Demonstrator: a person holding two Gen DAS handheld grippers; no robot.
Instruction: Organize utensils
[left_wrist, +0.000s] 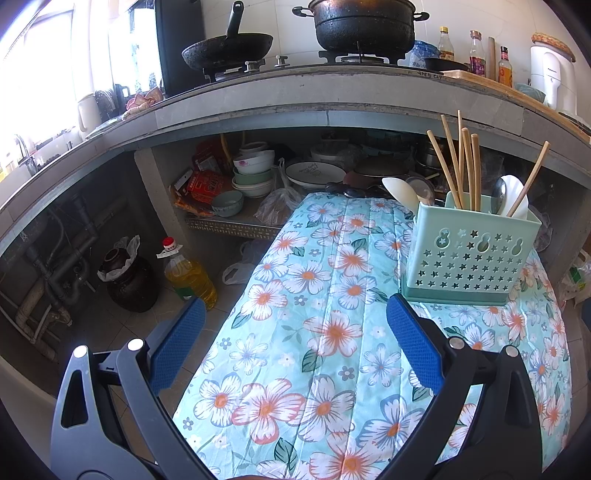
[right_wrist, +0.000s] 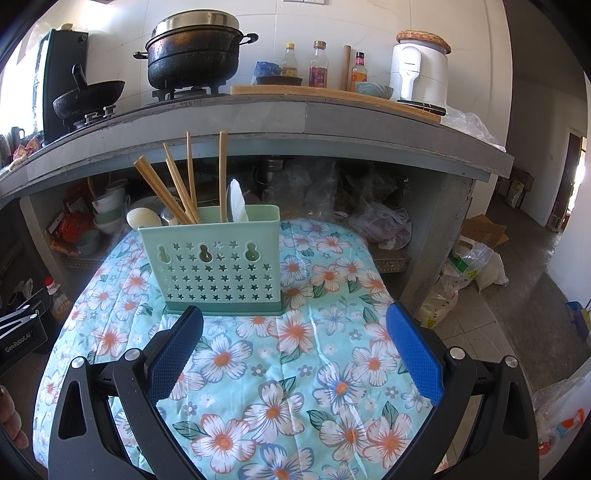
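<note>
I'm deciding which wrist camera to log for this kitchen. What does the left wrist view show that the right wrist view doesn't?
Only the left wrist view shows the drain pipes and dark jar under the counter. Only the right wrist view shows the cardboard box and doorway. Both show the green utensil holder with chopsticks on the floral cloth.

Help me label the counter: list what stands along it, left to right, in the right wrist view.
wok → lidded black pot → yellow-capped bottle → brown-capped bottle → rolling pin → red-capped bottle → white appliance
</note>
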